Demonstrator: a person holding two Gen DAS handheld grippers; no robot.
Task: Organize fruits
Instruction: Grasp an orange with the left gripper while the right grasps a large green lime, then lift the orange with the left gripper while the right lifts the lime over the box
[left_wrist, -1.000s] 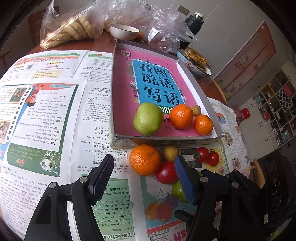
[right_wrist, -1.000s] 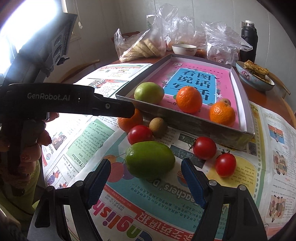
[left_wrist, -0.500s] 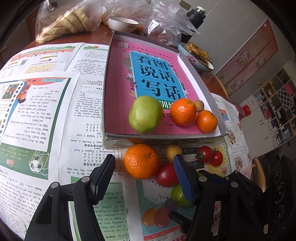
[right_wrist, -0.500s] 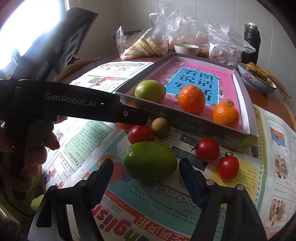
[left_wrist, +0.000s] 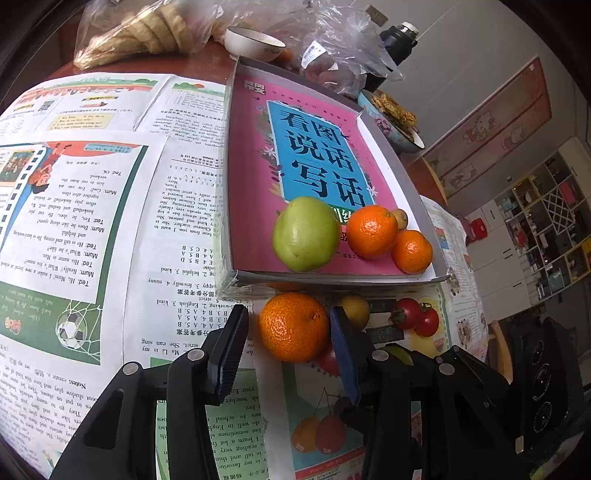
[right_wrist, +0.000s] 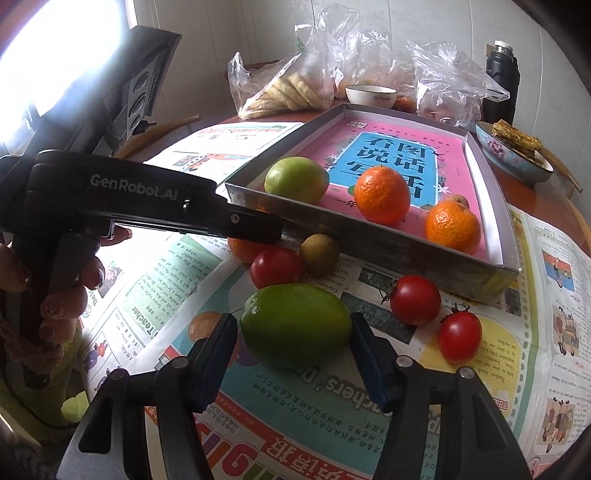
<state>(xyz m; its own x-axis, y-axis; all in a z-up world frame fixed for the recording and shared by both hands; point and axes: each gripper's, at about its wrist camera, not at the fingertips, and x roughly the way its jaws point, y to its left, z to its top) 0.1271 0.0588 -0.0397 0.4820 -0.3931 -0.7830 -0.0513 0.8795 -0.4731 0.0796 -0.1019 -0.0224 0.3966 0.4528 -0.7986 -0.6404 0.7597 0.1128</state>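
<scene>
Four fruits already lie in the box lid (left_wrist: 236, 177), at its near end: left to right in the left wrist view, a green fruit (left_wrist: 306, 233), an orange (left_wrist: 371, 231), a small brown fruit (left_wrist: 400, 218) half hidden behind it, and a second orange (left_wrist: 412, 251). Six more wait on the newspaper-covered tabletop (left_wrist: 110, 229) in front of the lid, so by my count the job is under halfway.

Left to right among those, the left gripper (left_wrist: 286, 345) has just been closing its fingers round a loose orange (left_wrist: 293, 326); the right pad looks to touch it, but a thin gap shows on the left, so it is not yet gripped. Next come a red tomato (right_wrist: 277, 266) and a brown fruit (right_wrist: 319, 254). The right gripper (right_wrist: 293, 360) has likewise been closing on the big green fruit (right_wrist: 295, 326), whose ends sit at or just short of both pads. Furthest right, two tomatoes (right_wrist: 415, 300) (right_wrist: 460, 336) lie untouched.
</scene>
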